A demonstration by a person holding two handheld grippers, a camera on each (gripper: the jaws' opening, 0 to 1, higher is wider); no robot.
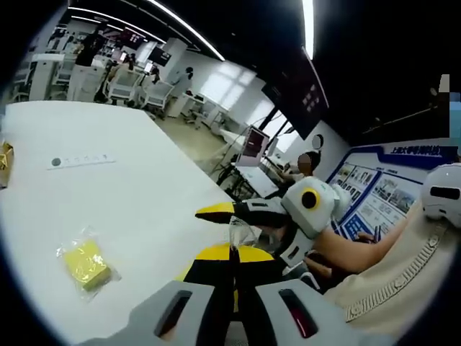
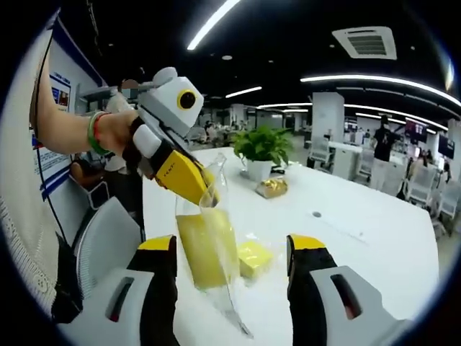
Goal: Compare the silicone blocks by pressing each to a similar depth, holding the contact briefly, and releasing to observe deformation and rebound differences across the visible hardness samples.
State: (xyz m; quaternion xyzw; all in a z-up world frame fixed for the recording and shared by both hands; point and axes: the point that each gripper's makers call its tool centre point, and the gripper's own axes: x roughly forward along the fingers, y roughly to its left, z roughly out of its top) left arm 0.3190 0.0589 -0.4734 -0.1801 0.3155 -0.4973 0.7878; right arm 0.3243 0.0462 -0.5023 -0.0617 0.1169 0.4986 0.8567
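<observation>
In the right gripper view, the left hand-held gripper (image 2: 205,189) pinches the top edge of a clear bag (image 2: 209,252) with a yellow silicone block (image 2: 204,249) inside, hanging it above the white worktop (image 2: 360,238). The right hand-held gripper (image 2: 230,249) stands wide, its jaws either side of the bag and not touching it. A second bagged yellow block (image 2: 253,258) lies on the worktop just beyond. The thin film could slide out of the pinch and drop the block, or tear under its weight. If the right jaws close on loose film instead of the block, the press would tell nothing. A potted plant (image 2: 263,148) stands far off.

In the left gripper view, the bagged yellow block (image 1: 85,263) lies to the left.
</observation>
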